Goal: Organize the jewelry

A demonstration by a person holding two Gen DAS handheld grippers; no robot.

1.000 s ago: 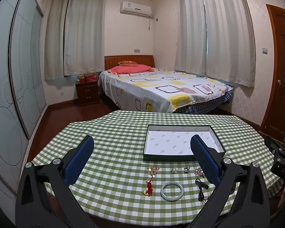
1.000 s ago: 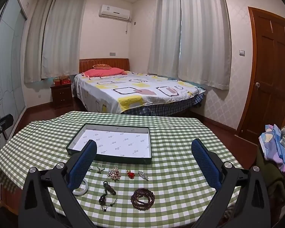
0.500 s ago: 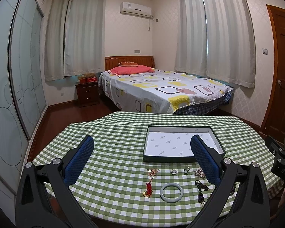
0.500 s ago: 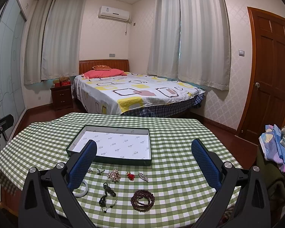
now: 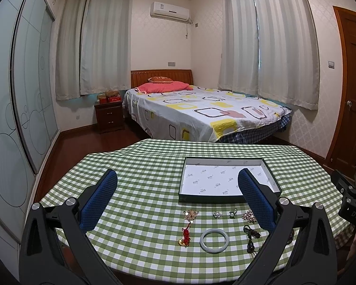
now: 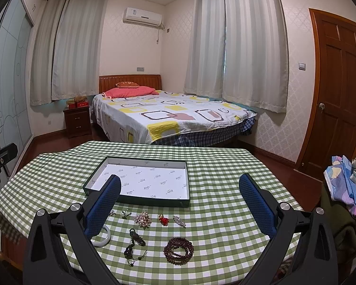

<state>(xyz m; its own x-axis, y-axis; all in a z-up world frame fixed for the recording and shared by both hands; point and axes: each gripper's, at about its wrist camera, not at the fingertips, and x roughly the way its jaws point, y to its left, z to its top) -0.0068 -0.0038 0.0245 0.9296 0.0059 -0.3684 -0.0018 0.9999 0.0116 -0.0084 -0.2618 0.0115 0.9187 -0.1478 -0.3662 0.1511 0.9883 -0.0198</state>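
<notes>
1. We hold both grippers above the near edge of the round table in its green-and-white checked cloth. The left gripper has its blue-padded jaws spread wide with nothing between them, and so does the right gripper.

2. The jewelry lies loose on the cloth, none of it yet in the shallow dark-green box with a white printed lining, which sits at 12 o'clock from the pieces, just beyond them.

3. In the right view the pieces form 2 rough rows. The nearer row holds a dark brown wooden bead bracelet at 6 o'clock, a black corded pendant to its 9 o'clock, and a pale jade bangle further toward 9.

4. The farther row, close to the box's front wall, holds a pearl cluster brooch, a small red charm and a silver hairpin. The left view adds a red knotted tassel with a gold charm.

5. We judge the first pick is ahead. The bead bracelet suits the right gripper: lower straight down, straddle 1 side of the coil, close slowly so the strands bunch instead of rolling away.

6. We lift clear of the box wall before crossing toward 12 o'clock, then release low over the lining.

7. The thin pin and cord lie flat; the pads must meet the cloth without dragging it.
</notes>
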